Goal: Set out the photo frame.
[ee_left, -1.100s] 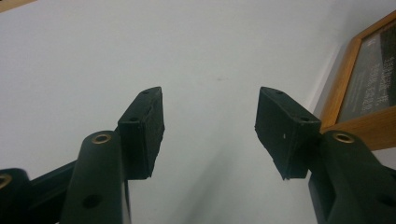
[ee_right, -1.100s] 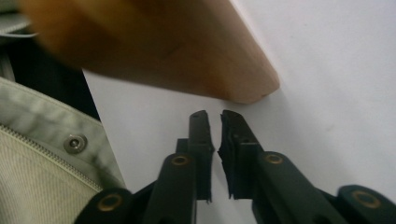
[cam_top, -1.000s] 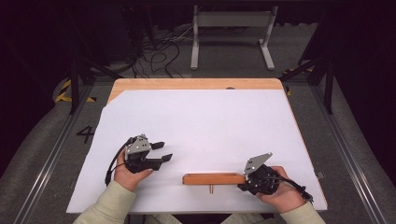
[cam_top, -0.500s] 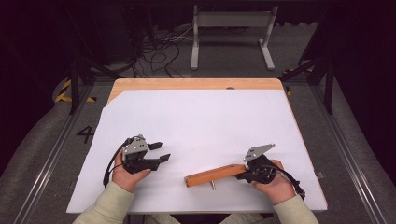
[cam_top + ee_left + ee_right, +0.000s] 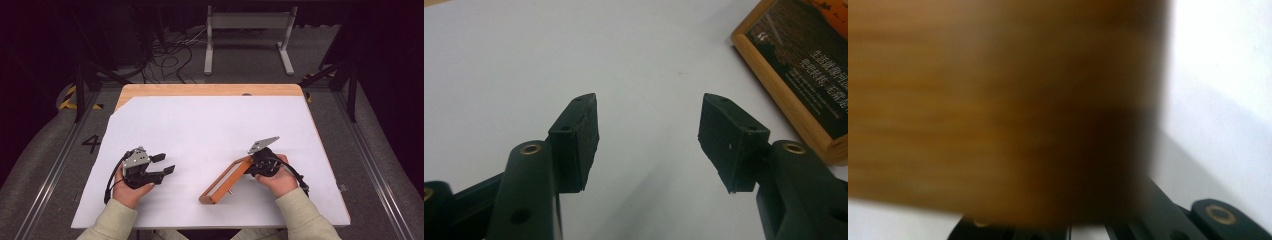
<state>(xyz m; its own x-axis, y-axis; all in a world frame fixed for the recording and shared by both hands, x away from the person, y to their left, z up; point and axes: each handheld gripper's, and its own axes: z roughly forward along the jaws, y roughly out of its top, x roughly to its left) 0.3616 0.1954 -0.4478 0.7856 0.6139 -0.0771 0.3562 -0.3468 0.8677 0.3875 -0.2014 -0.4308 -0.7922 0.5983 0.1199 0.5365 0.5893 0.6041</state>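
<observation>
Down in the lower left of the high view, the left gripper (image 5: 162, 165) rests on the white table cover (image 5: 210, 130) with its jaws spread apart and nothing between them. Right of centre, the wooden frame (image 5: 225, 180) slants from lower middle up toward the right gripper (image 5: 252, 164), whose jaws are clamped on its upper end, blurred brown up close.

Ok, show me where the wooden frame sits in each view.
High view: wooden frame lower centre-right, angled, its far end at the right gripper.
Left gripper view: its corner at the upper right, beyond the open fingers.
Right gripper view: blurred brown, close up.
Shared landmark: white table cover.
</observation>
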